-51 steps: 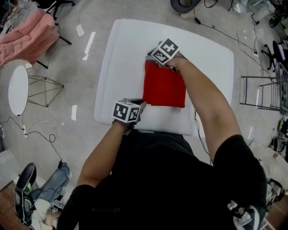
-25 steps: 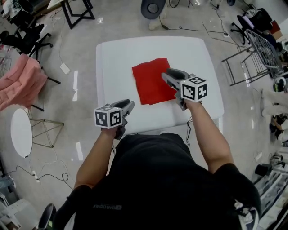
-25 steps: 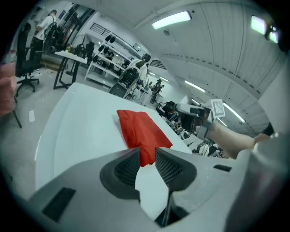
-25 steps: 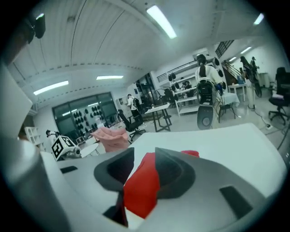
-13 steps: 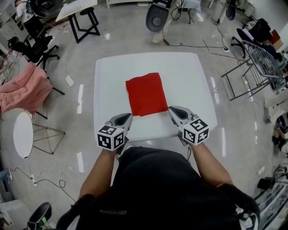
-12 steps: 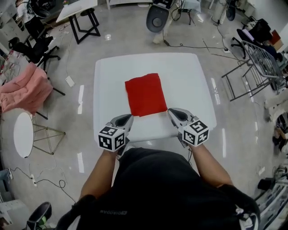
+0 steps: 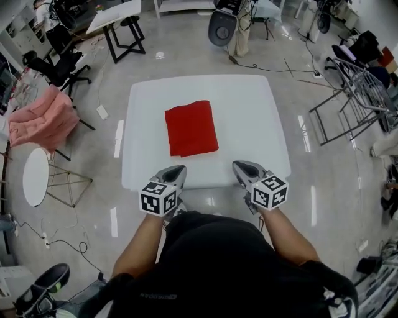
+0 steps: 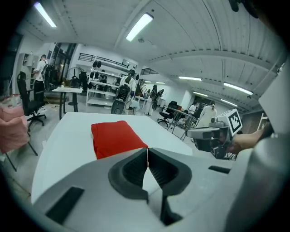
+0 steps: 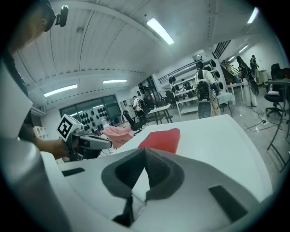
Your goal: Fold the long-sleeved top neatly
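Observation:
The red long-sleeved top lies folded into a flat rectangle on the white table, left of its middle. Both grippers hover side by side at the table's near edge, apart from the top. My left gripper is shut and empty; its jaws have just been closing with nothing between them. My right gripper is likewise shut and empty after closing. In the left gripper view the top lies ahead beyond the closed jaws. In the right gripper view the top lies ahead of the shut jaws.
A pink cloth hangs over a chair at the left, beside a small round white table. A metal rack stands to the right. An office chair and a trestle table stand beyond the far edge.
Both grippers have left the red top and drawn back to the table's near edge, and their jaws have shut. The top stays folded on the table.

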`<state>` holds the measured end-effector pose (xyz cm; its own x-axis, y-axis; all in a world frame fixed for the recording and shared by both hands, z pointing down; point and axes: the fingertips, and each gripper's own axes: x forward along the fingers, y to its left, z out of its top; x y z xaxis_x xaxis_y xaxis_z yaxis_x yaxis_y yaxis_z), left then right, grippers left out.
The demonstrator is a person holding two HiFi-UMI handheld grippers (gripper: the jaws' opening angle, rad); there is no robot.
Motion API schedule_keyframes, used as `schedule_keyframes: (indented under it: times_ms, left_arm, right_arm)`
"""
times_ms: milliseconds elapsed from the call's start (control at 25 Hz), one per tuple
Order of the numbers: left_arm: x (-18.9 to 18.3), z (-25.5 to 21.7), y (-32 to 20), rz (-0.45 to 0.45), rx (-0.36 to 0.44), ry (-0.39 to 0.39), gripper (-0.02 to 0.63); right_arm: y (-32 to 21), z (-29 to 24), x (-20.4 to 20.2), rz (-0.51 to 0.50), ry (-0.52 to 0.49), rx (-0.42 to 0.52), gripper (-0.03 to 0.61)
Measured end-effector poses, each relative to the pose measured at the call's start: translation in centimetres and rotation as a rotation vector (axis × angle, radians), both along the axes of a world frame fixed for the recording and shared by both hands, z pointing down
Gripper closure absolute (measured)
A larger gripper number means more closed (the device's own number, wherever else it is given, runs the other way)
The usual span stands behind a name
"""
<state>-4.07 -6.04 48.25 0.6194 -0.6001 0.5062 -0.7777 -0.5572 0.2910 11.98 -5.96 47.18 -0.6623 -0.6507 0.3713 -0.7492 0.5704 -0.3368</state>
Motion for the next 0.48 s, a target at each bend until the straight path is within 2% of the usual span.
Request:
schedule_keyframes:
  times_ms: [280, 480]
  left_arm:
    - [1.5, 0.0, 2.6, -0.039, 0.023, -0.004, 0.606]
    - [3.0, -0.1, 4.1, -0.032, 0.012, -0.023, 0.606]
  right_arm:
    - [2.0, -1.3, 2.3, -0.012, -0.075, 0.058, 0.575]
    - [3.0, -1.6, 3.8, -0.009, -0.068, 0.070, 0.575]
